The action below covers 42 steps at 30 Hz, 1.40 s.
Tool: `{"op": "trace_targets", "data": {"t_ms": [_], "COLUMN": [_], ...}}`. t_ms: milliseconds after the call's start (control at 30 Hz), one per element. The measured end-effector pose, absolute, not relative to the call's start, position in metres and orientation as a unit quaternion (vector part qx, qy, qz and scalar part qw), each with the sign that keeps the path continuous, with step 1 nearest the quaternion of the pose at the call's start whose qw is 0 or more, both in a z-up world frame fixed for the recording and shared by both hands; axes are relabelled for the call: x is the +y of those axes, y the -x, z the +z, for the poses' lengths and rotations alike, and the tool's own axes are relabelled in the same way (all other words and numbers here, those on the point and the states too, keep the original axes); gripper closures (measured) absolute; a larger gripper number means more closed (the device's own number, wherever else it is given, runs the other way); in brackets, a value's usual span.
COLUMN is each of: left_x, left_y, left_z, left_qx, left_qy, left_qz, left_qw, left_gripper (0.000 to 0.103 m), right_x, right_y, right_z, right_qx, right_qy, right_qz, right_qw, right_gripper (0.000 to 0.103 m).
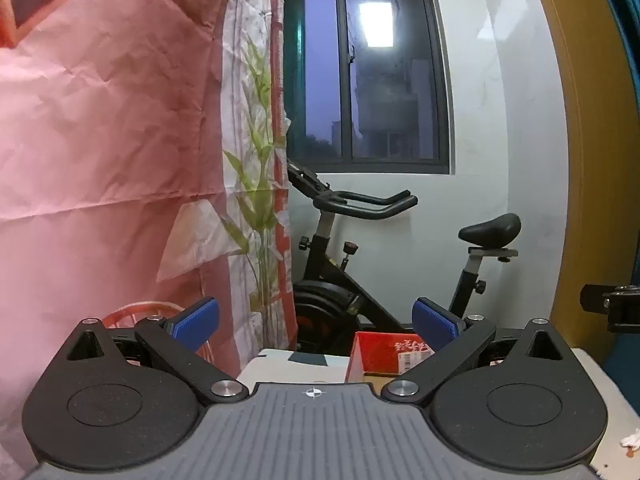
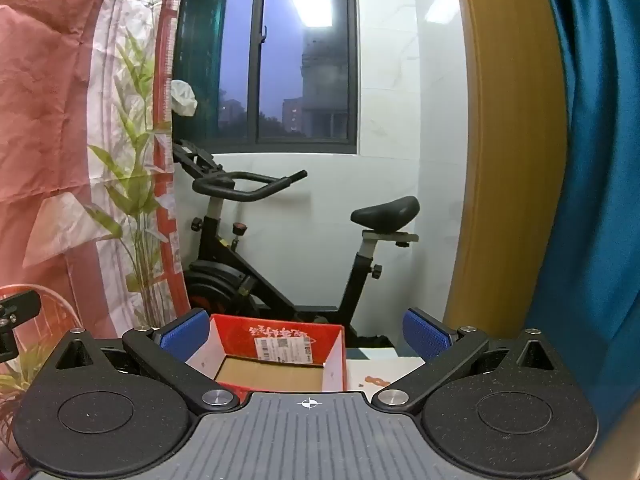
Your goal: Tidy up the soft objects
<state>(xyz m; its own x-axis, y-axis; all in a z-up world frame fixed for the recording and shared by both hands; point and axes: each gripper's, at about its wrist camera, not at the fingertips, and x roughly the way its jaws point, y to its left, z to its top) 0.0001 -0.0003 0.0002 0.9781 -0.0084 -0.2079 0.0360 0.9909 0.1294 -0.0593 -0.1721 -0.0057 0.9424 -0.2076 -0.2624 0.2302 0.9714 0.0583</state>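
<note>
On the left hangs the big pink cloth (image 1: 108, 120), near us. We judge it light and limp, best pinched at an edge. The red box (image 2: 276, 350) sits smaller, just ahead. Our left gripper (image 1: 316, 324) and right gripper (image 2: 306, 330) stand apart, holding nothing.

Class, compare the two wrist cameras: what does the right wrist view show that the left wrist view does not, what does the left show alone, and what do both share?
Only the right wrist view shows the bare cardboard floor inside the red box, the teal curtain as a broad drape, and a white crumpled bag by the window. Only the left wrist view shows white crumbs on the table edge. Both show the exercise bike, the window, the pink floral sheet, and an open, empty gripper: left gripper, right gripper.
</note>
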Motion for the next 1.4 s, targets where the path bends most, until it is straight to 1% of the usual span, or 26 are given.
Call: {"op": "trace_targets", "data": {"t_ms": [100,167,233,333,1400], "left_x": [-0.006,0.004,-0.002,0.01,0.008], "left_y": [-0.002,-0.001,0.001,-0.003,0.003], "left_z": [0.001,0.001,0.001,0.002,-0.002], "left_qx": [0.103,0.1,0.099,0.101,0.104], "left_qy": [-0.061,-0.026,-0.031,-0.012,-0.017], "left_qz": [-0.016,-0.015,-0.012,-0.011,-0.002], "left_qw": [0.993,0.995,0.994,0.995,0.994], "left_gripper": [0.0,0.0,0.0,0.0,0.0], "right_x": [-0.172,-0.172,-0.173,-0.175,-0.175], "right_y": [0.059,0.059,0.059,0.06,0.056], "right_z": [-0.006,-0.006,-0.006,-0.009,-0.008], "right_qx": [0.127,0.129,0.131,0.131,0.14], "right_qy": [-0.044,-0.044,-0.043,-0.044,-0.043], "right_qz": [-0.11,-0.11,-0.11,-0.11,-0.115], "right_qw": [0.985,0.985,0.984,0.984,0.983], "right_gripper": [0.0,0.0,0.0,0.0,0.0]}}
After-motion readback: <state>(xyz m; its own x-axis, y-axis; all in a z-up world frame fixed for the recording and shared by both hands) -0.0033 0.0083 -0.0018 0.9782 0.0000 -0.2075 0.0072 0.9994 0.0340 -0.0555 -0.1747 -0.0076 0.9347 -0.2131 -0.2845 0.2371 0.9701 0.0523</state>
